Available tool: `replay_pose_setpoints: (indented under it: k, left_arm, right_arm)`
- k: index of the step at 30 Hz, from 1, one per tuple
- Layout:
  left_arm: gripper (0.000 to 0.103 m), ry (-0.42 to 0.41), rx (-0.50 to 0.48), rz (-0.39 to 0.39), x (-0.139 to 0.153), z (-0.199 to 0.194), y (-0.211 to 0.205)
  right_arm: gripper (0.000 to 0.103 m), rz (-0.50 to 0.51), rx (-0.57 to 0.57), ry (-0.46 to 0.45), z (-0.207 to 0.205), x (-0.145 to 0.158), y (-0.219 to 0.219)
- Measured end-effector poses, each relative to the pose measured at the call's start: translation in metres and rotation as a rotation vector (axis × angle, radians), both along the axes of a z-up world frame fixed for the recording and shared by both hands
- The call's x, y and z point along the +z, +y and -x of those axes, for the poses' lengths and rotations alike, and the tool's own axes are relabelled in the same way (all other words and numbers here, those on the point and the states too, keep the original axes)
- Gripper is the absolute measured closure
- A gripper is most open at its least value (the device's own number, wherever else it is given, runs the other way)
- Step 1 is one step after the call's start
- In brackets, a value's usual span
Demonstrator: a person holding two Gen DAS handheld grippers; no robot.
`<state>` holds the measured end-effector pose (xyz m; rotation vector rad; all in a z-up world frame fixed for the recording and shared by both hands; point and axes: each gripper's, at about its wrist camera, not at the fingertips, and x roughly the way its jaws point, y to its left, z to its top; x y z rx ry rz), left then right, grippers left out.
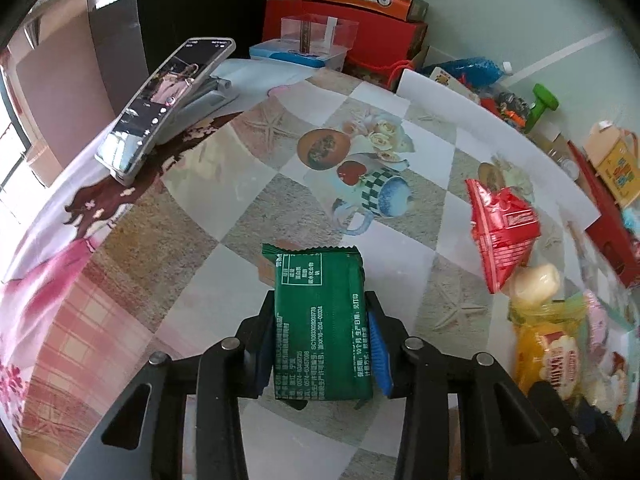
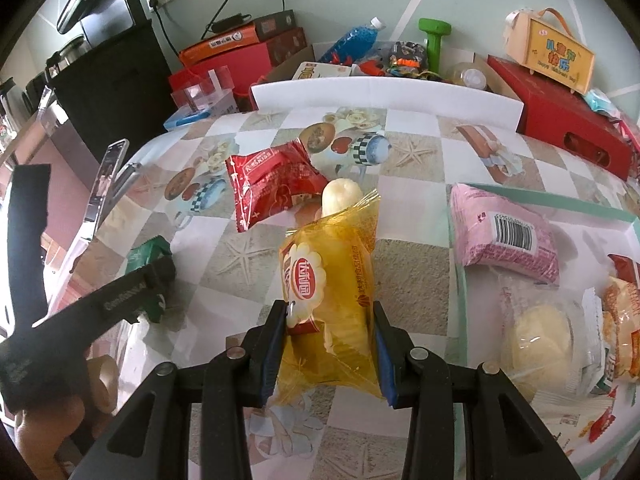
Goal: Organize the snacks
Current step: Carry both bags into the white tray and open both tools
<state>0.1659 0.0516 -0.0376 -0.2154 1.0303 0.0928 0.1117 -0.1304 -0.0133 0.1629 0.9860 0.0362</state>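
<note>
On the patterned worktop (image 2: 400, 264), left tongs (image 1: 322, 344) clench a green snack packet (image 1: 320, 320); right tongs (image 2: 330, 344) grip a yellow cake packet (image 2: 332, 300). Red packet (image 2: 276, 184) remains loose; several lie in the tray (image 2: 560, 204).

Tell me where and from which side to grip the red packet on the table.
Grip the red packet across its puffed middle, coming from above with the fingers on its two long sides. It lies flat on the table, with a flat crimped seal at each end, and a pale bun touches its right end, so that end offers little room.
</note>
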Motion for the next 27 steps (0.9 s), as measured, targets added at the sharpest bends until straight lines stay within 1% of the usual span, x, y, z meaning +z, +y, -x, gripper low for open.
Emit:
replay_pose_setpoints:
  k: [1, 3, 7, 11, 15, 17, 19, 27]
  left_arm:
    - [0.062, -0.001, -0.003, 0.019, 0.001, 0.001, 0.001]
    - [0.062, -0.013, -0.008, 0.032, 0.006, 0.002, -0.001]
    - [0.062, -0.063, -0.026, 0.030, 0.027, 0.011, -0.007]
    - [0.062, -0.146, -0.089, 0.041, 0.056, 0.021, -0.025]
    - [0.062, -0.196, -0.159, 0.060, 0.072, 0.026, -0.047]
    - [0.062, -0.213, -0.198, 0.062, 0.078, 0.029, -0.060]
    - [0.062, -0.221, -0.242, 0.058, 0.080, 0.031, -0.076]
    - [0.062, -0.245, -0.444, 0.075, 0.087, 0.047, -0.147]
  right_arm:
    - [0.061, 0.000, -0.001, -0.003, 0.000, 0.001, 0.000]
    - [0.061, -0.001, -0.005, -0.014, 0.001, 0.005, -0.001]
    - [0.061, -0.006, -0.015, -0.063, 0.006, 0.022, -0.005]
    - [0.061, -0.011, -0.035, -0.120, 0.014, 0.042, -0.012]
    - [0.061, -0.008, -0.077, -0.152, 0.021, 0.053, -0.028]
    - [0.061, 0.003, -0.124, -0.165, 0.025, 0.059, -0.044]
    - [0.061, 0.015, -0.195, -0.173, 0.031, 0.062, -0.069]
    - [0.061, 0.041, -0.468, -0.158, 0.062, 0.067, -0.162]
